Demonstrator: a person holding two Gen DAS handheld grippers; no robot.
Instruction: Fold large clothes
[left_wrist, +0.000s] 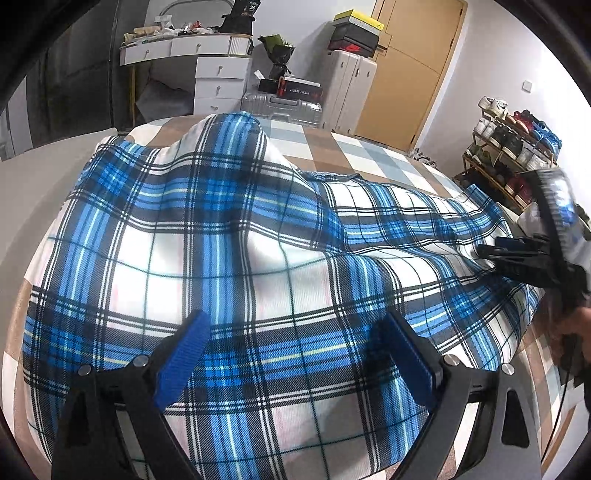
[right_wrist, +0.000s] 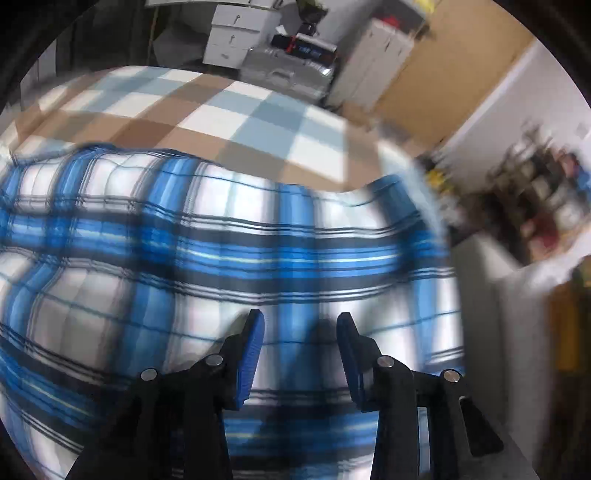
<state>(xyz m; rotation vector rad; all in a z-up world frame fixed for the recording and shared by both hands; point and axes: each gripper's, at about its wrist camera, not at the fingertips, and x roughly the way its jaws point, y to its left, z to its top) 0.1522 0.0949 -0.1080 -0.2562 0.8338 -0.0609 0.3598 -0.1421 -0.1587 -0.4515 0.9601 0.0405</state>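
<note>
We have the blue plaid shirt (left_wrist: 229, 236) spread on the bed (left_wrist: 369, 151), our left claw (left_wrist: 291, 354) wide open above its near edge and our right claw (right_wrist: 300, 332) part open, holding nothing, so next each must pinch an edge to fold

**Black grippers with blue ribbed pads**

The left gripper (left_wrist: 291, 354) has matte black angular fingers, each faced with a ribbed bright-blue pad (left_wrist: 183, 360) and pinned by round silver screws (left_wrist: 84, 369). The right gripper (right_wrist: 300, 347) is built alike: black linkages, blue pads, silver screw heads. In the left wrist view it carries a thin black cable (left_wrist: 563, 387).
</note>
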